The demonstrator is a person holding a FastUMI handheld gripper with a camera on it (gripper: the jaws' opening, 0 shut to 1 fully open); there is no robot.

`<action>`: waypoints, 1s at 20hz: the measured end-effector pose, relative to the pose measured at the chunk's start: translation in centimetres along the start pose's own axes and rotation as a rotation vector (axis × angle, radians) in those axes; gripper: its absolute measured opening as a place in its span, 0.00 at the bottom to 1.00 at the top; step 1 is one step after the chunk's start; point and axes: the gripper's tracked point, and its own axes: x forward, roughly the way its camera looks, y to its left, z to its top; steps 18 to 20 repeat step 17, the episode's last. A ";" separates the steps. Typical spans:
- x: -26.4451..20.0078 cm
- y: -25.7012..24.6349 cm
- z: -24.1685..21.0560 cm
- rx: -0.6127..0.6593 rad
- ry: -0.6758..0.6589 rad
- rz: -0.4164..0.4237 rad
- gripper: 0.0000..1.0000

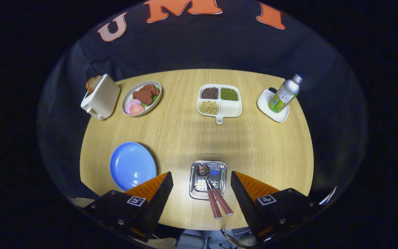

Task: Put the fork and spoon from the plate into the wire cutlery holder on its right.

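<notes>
A: Our gripper [201, 188] hangs above the table [254, 145] with its jaws spread wide and nothing between the pads. Both pieces look to be in the wire cutlery holder [219, 174] already: the fork [224, 204] and spoon [203, 170] lie with their heads inside and their checked handles sticking out over its near rim, between our fingers [157, 193].

B: And the blue plate [131, 166] to its left is bare. So we judge the job nearly done. What can still go wrong?

A: The handles. They overhang toward us, crossed near the rim. If we come down or swing sideways, a finger could catch one and lever the piece back out onto the table.

B: Or nudge the holder itself. It looks light and sits near the table's edge.

A: Agreed. We cannot tell from here which handle belongs to which head, or how deep the heads sit, so a slight knock may be enough.

B: Then we should lift straight away, jaws kept apart.
</notes>
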 end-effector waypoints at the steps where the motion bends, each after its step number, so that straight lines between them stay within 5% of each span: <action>1: -1.0 0.0 0.6 0.023 -0.052 0.009 1.00; 9: -8.9 -3.6 3.7 0.150 -0.500 -0.046 1.00; 20: -12.3 -5.4 2.3 0.157 -0.638 -0.037 1.00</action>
